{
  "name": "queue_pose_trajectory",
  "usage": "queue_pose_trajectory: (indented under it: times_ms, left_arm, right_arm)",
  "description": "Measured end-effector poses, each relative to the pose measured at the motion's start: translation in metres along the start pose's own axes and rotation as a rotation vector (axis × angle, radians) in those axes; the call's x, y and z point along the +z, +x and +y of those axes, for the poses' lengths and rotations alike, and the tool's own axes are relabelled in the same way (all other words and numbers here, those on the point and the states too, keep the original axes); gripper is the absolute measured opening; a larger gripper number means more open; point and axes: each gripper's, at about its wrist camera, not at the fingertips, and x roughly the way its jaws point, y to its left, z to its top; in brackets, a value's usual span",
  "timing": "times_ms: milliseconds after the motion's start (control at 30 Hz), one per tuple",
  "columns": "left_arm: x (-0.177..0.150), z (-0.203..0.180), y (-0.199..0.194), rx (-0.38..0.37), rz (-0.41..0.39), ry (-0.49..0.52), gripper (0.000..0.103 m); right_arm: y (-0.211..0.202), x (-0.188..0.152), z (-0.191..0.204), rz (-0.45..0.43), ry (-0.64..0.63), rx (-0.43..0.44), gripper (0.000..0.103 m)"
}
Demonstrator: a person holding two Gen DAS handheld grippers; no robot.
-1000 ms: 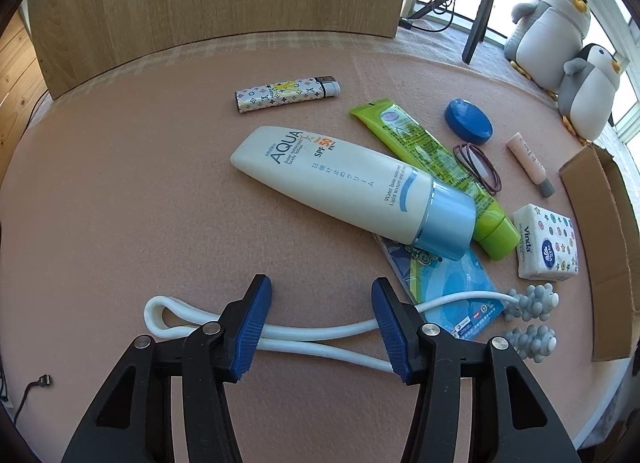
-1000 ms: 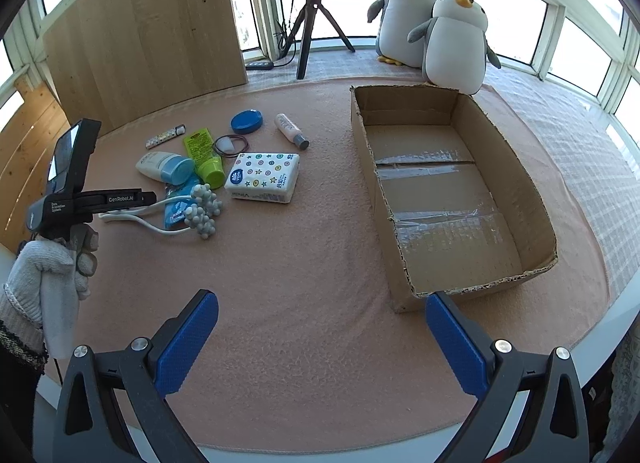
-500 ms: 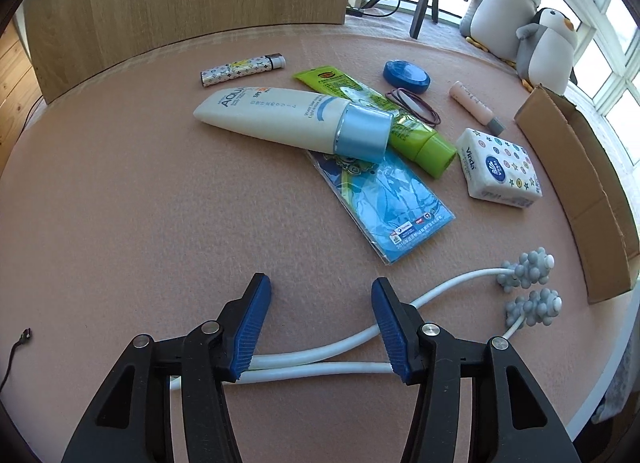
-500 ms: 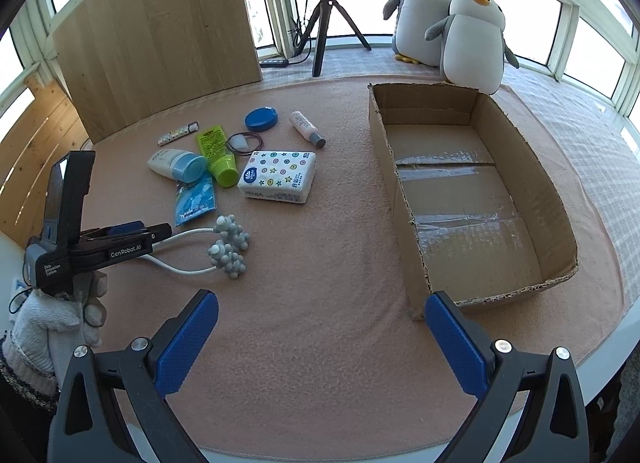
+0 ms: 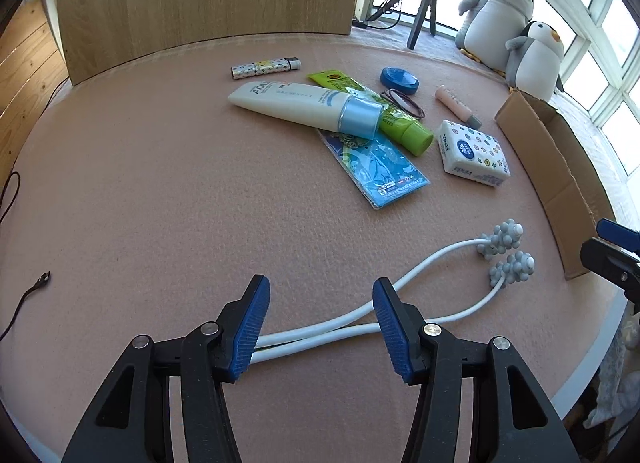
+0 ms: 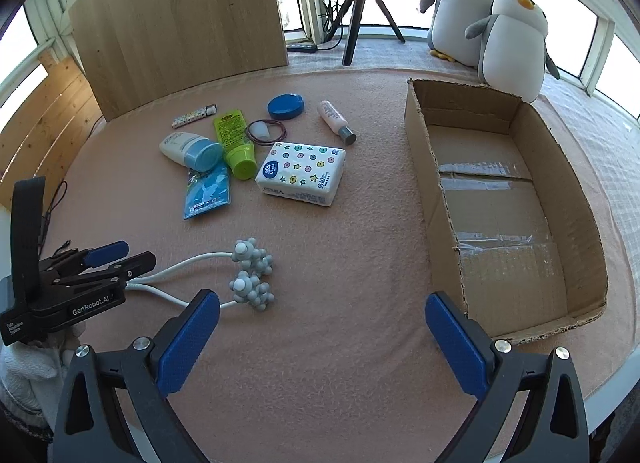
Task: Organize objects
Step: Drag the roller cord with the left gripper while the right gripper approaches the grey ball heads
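the left hand-held gripper (image 5: 320, 317) grips the white massager (image 5: 440, 263) by its stems above the table (image 5: 160, 183); the right hand-held gripper (image 6: 320, 337) hangs open, empty.

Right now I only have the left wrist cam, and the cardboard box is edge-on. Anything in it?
Observer: Nothing. The right wrist view looks into the cardboard box and shows only tape strips on its floor.
Operator: Right tongs? I only see a sliver.
Observer: The right tongs stand wide open with nothing between them.
Operator: Over what?
Observer: Over bare mat, with the massager heads to one side and the box's near corner to the other.
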Motion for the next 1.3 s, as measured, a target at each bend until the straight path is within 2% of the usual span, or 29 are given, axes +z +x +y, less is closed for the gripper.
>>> queue_pose_trajectory:
  times_ms: [100, 167, 233, 333, 367, 533, 667, 1000, 1167, 1300]
  left_arm:
    - [-0.011, 0.009, -0.01, -0.022, 0.008, -0.034, 0.057]
    - [-0.017, 0.013, -0.013, -0.045, 0.021, -0.066, 0.057]
    - [-0.023, 0.015, -0.013, -0.06, 0.032, -0.088, 0.057]
    - [-0.03, 0.018, -0.015, -0.081, 0.041, -0.109, 0.057]
    - [-0.031, 0.019, -0.013, -0.09, 0.048, -0.116, 0.057]
    - [-0.034, 0.031, -0.008, -0.119, 0.054, -0.166, 0.057]
    - [-0.026, 0.037, -0.005, -0.112, 0.047, -0.177, 0.057]
    - [0.005, 0.039, 0.01, -0.074, 0.031, -0.133, 0.057]
    - [0.018, 0.041, 0.016, -0.059, 0.026, -0.125, 0.057]
    - [0.016, 0.039, 0.009, -0.054, 0.006, -0.132, 0.057]
  right_arm:
    - [0.005, 0.018, 0.012, 0.006, -0.066, 0.038, 0.093]
    - [0.013, 0.029, 0.024, 0.022, -0.125, 0.057, 0.084]
    - [0.025, 0.039, 0.038, 0.048, -0.191, 0.074, 0.079]
    - [0.047, 0.049, 0.056, 0.107, -0.287, 0.075, 0.065]
    - [0.054, 0.051, 0.06, 0.126, -0.313, 0.075, 0.064]
    - [0.083, 0.063, 0.063, 0.211, -0.354, 0.072, 0.064]
    - [0.091, 0.062, 0.055, 0.282, -0.306, 0.142, 0.064]
    - [0.088, 0.017, 0.06, 0.406, -0.305, 0.254, 0.059]
    - [0.078, -0.004, 0.066, 0.413, -0.314, 0.269, 0.058]
    - [0.054, 0.009, 0.057, 0.323, -0.267, 0.273, 0.056]
